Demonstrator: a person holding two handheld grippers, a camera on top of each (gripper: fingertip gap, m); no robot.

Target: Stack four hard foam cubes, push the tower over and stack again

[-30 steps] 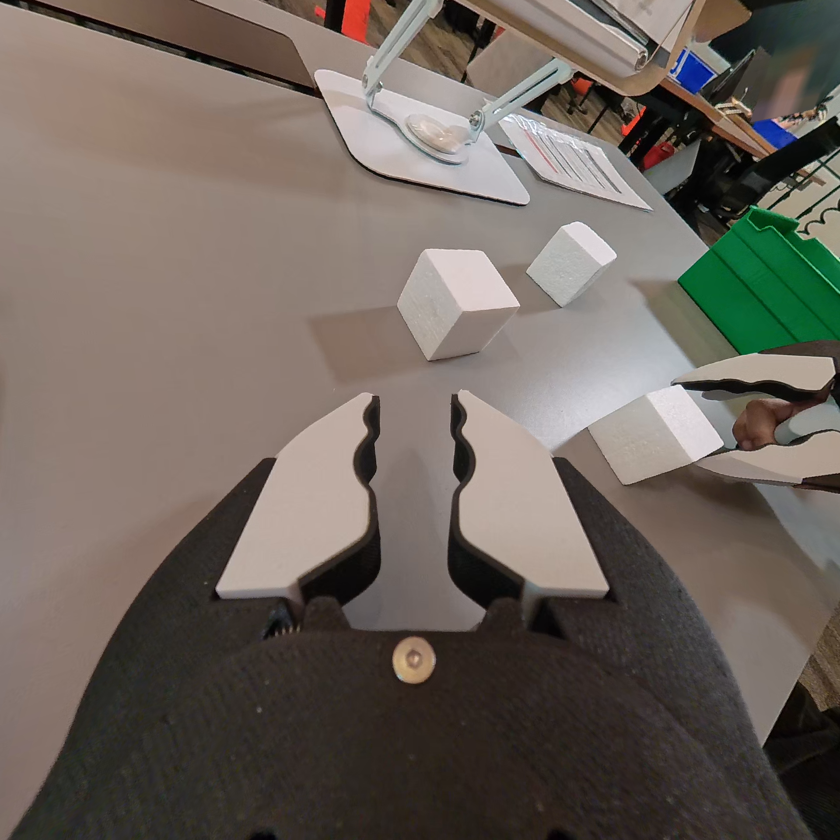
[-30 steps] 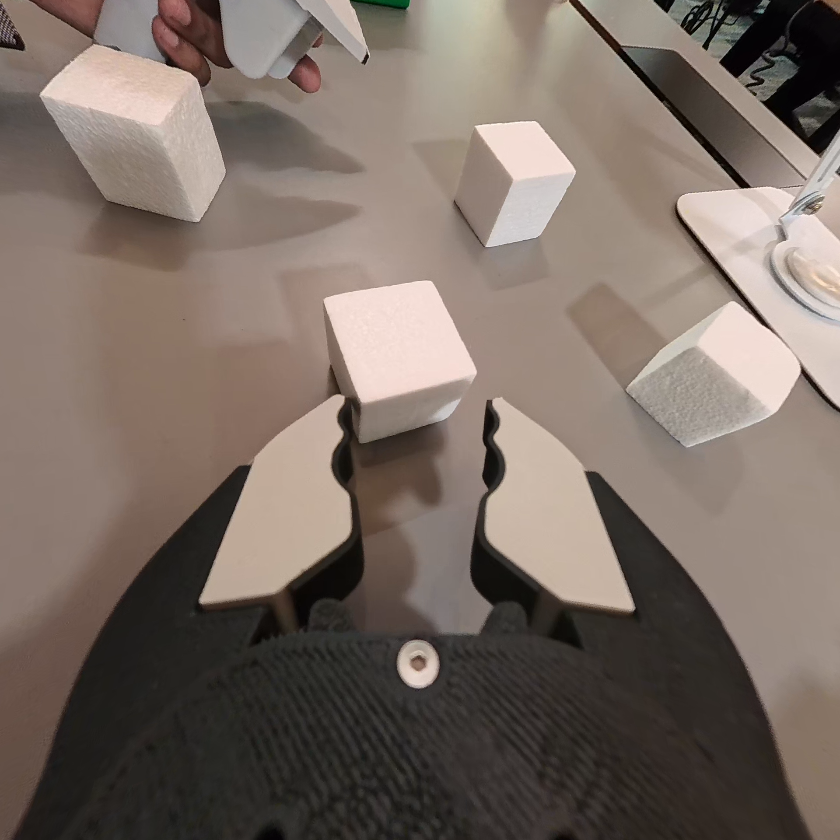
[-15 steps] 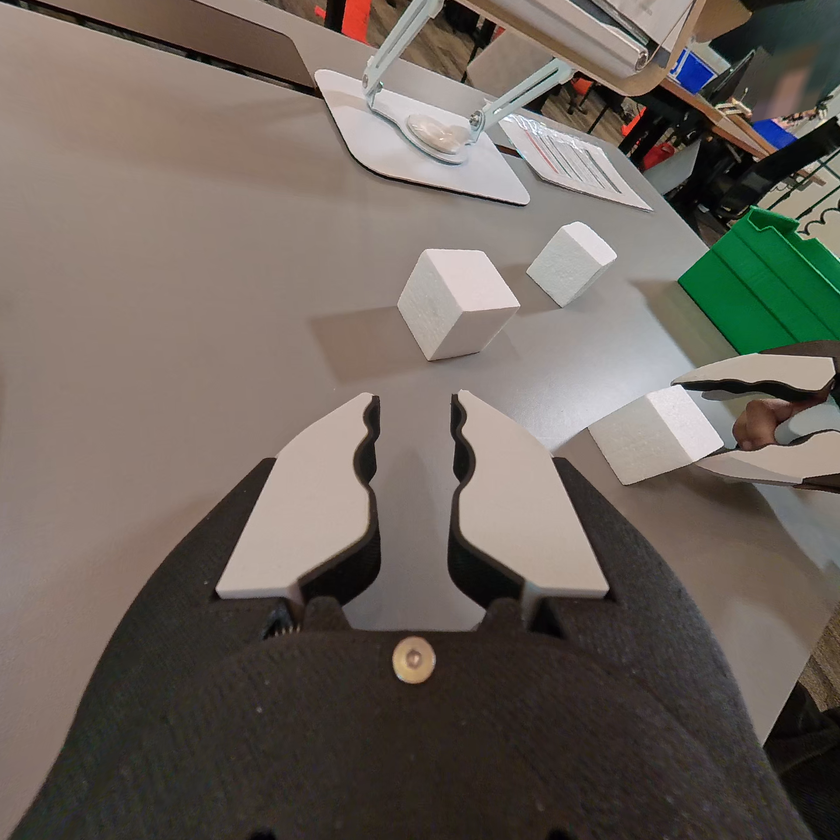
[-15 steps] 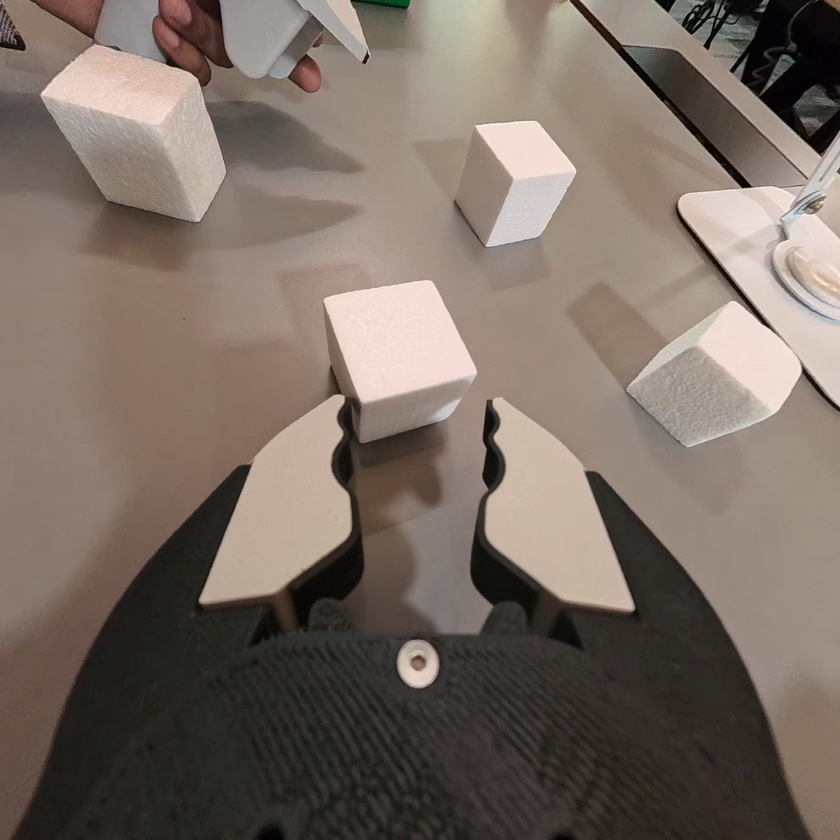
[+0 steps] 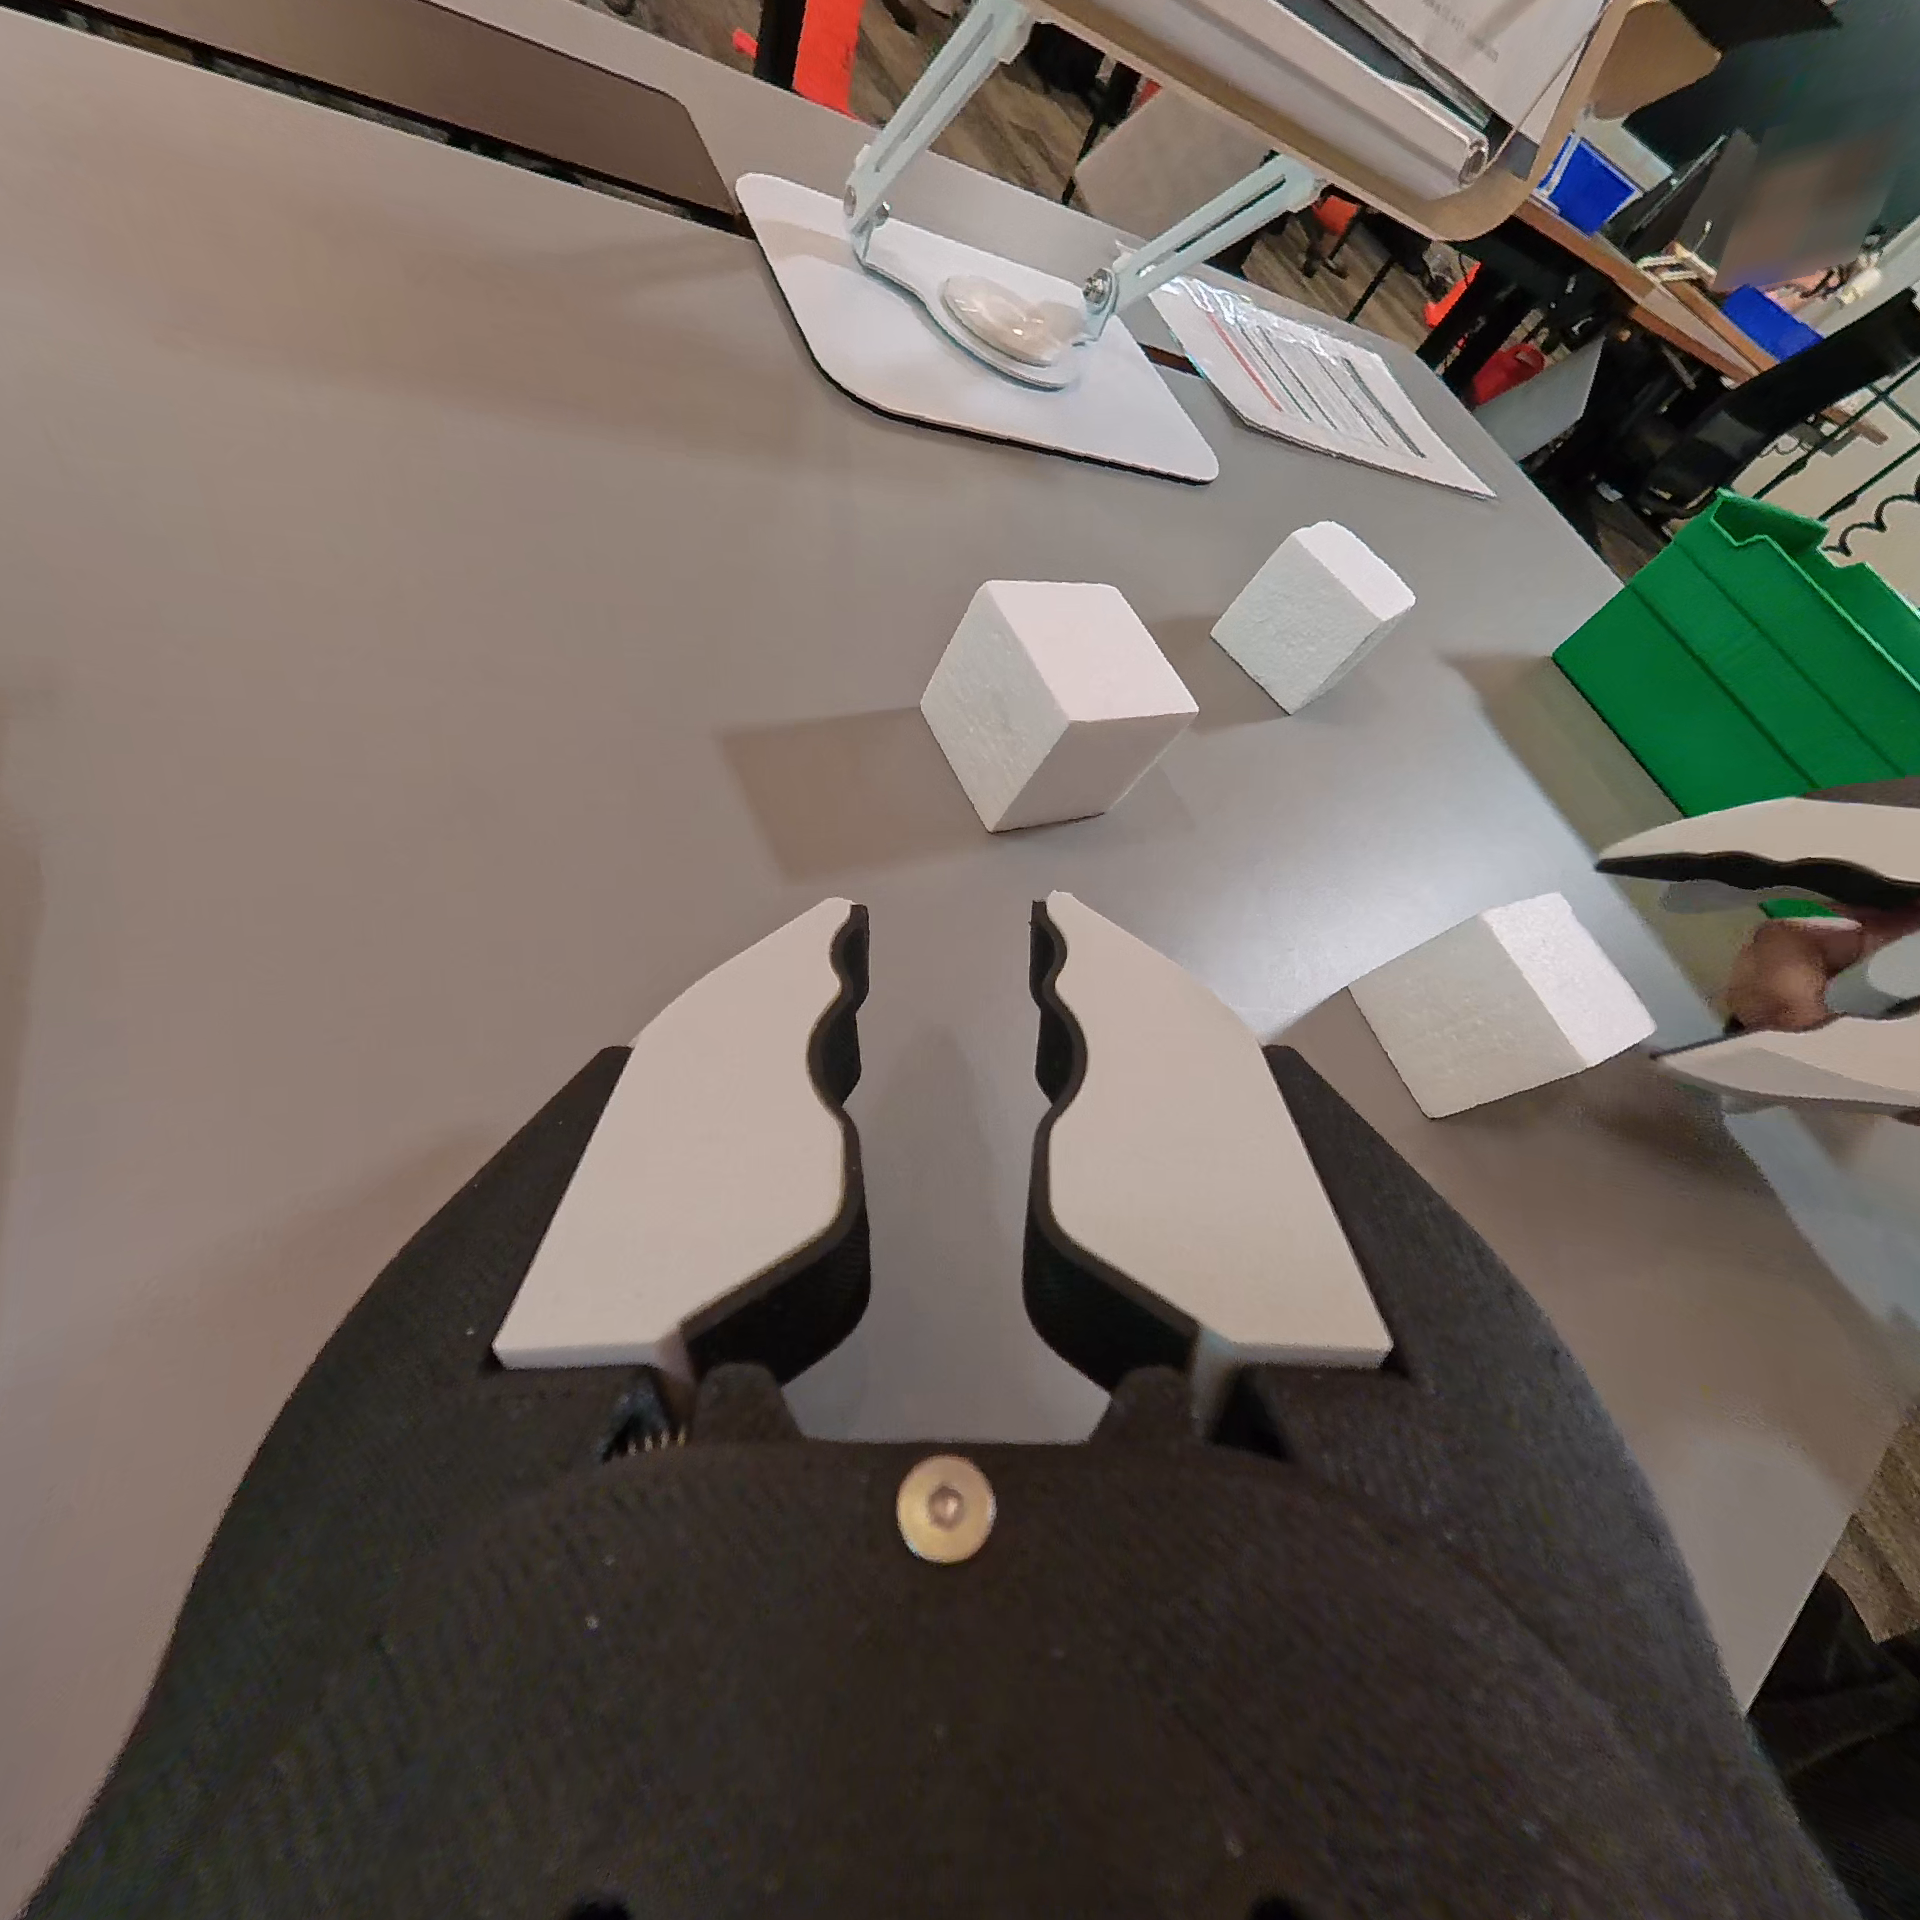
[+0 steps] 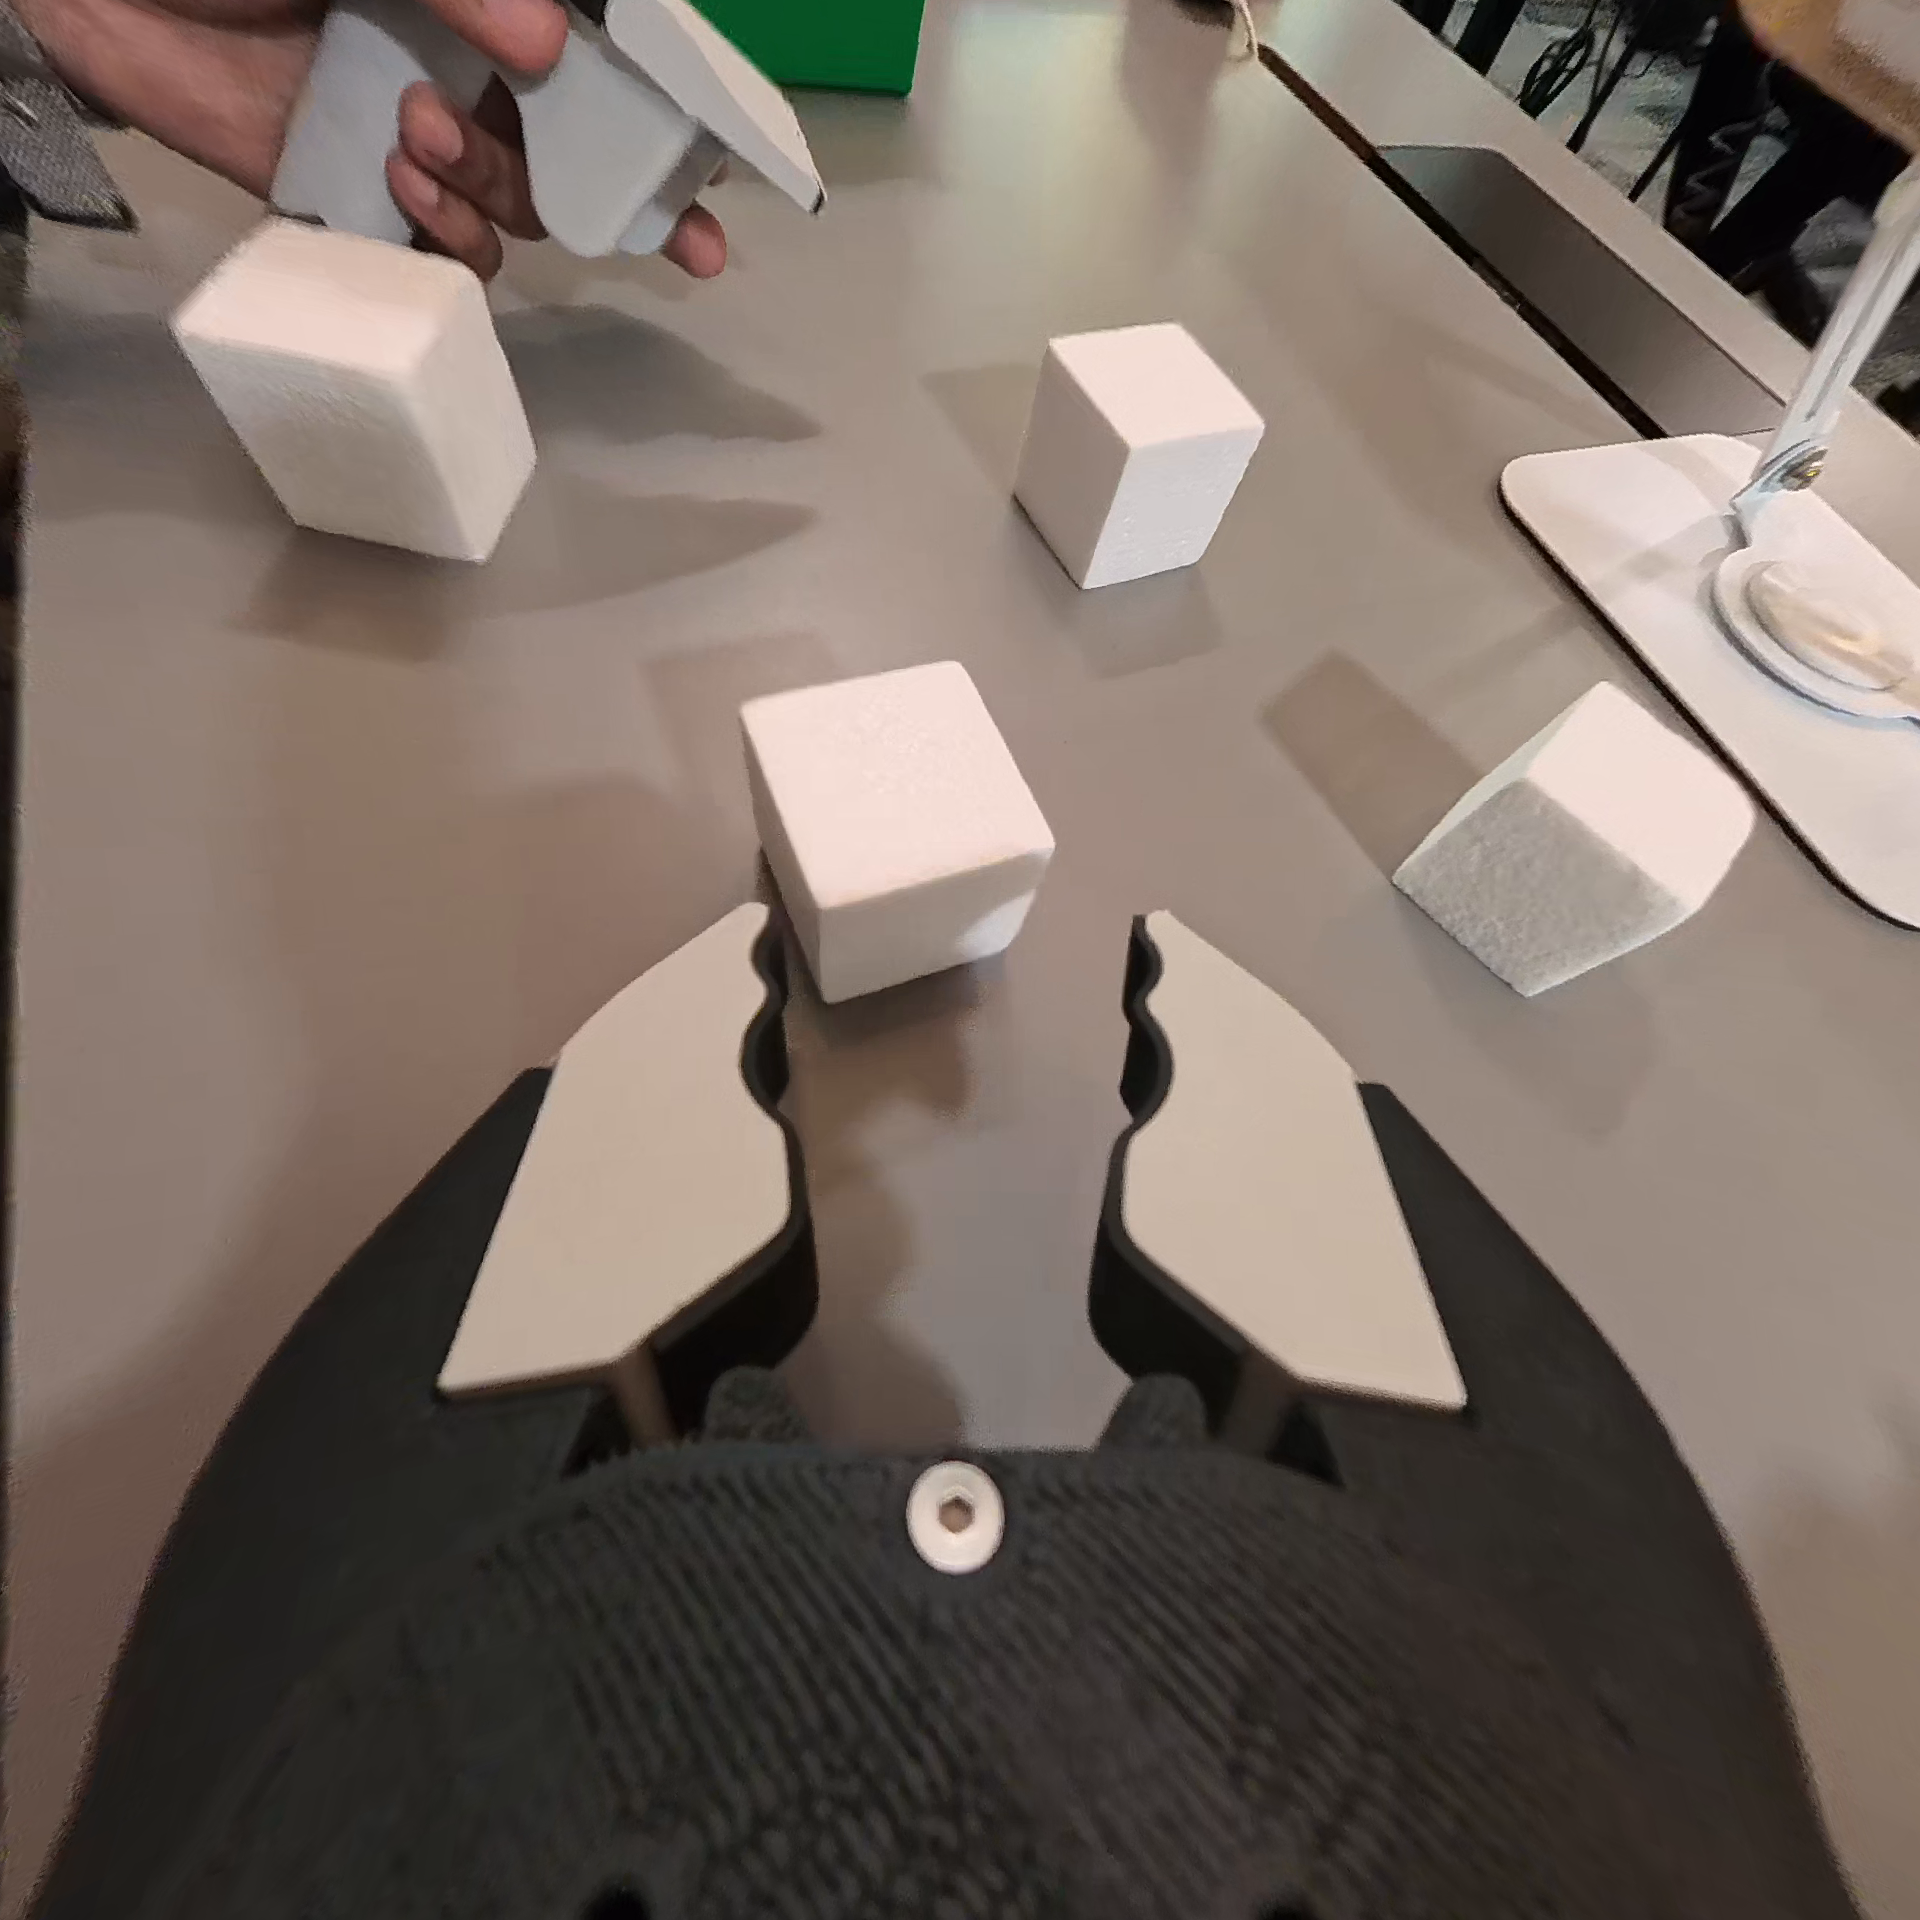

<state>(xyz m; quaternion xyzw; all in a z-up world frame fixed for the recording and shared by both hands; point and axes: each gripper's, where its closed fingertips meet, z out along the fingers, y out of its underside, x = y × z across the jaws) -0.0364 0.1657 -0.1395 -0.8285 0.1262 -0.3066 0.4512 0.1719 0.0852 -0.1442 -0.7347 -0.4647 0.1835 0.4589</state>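
Several white foam cubes sit on a grey table (image 5: 416, 623). My left gripper (image 5: 945, 914) is open and empty above bare table, with one cube (image 5: 1060, 717) a short way ahead and another (image 5: 1311, 613) beyond it. My right gripper (image 6: 951, 920) is open, and a cube (image 6: 894, 821) sits just in front of its tips, close to the left fingertip (image 6: 753, 925). That cube (image 5: 1501, 1003) and the right gripper (image 5: 1787, 977) also show in the left wrist view. In the right wrist view, the left gripper (image 6: 623, 125) hangs over a fourth cube (image 6: 353, 395).
A white stand base (image 5: 977, 343) with metal arms stands at the far side, with a printed sheet (image 5: 1330, 395) beside it. A green bin (image 5: 1766, 665) sits near the table's right edge. Two more cubes (image 6: 1138, 452) (image 6: 1579, 842) lie ahead and to the right of my right gripper. One gripper's finger ends stand about 25 centimetres off the other's. My right tips are about 20 centimetres from the cube (image 5: 1060, 717), my left tips only 7 centimetres.
My right gripper has drawn back slightly from its cube and its jaws have opened a little wider. The left gripper and the cubes have not moved.
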